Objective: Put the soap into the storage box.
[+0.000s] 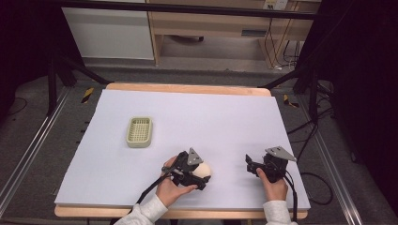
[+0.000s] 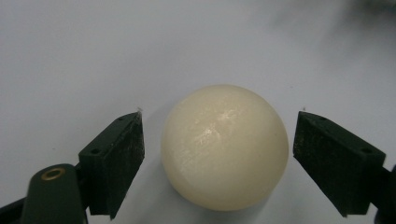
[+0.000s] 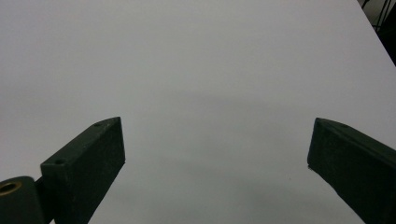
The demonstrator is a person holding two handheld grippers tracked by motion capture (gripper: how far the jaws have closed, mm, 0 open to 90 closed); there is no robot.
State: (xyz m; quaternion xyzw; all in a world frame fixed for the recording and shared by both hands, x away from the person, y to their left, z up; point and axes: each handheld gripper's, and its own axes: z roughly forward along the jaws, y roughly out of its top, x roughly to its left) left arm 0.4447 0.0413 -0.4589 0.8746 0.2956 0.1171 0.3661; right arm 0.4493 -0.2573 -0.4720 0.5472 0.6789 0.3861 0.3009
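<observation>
Soap (image 2: pixel 224 147), a cream rounded bar, sits on the pale table sheet (image 1: pixel 225 117) near the front edge, a bit left of centre, w/ the left gripper (image 2: pixel 219 140) straddling it: jaws spread wide, a clear gap each side, pads not touching. So it reads as not grasped at this point; either a pick is about to start or it was just set down, can't tell which. Green slotted soap dish (image 1: pixel 139 131) lies well apart, farther back & to the left, w/ nothing in it. If the soap belongs there, grasp, carry & placing are all left. Right gripper (image 1: pixel 254 165) rests near the front right, jaws apart w/ nothing between them.
</observation>
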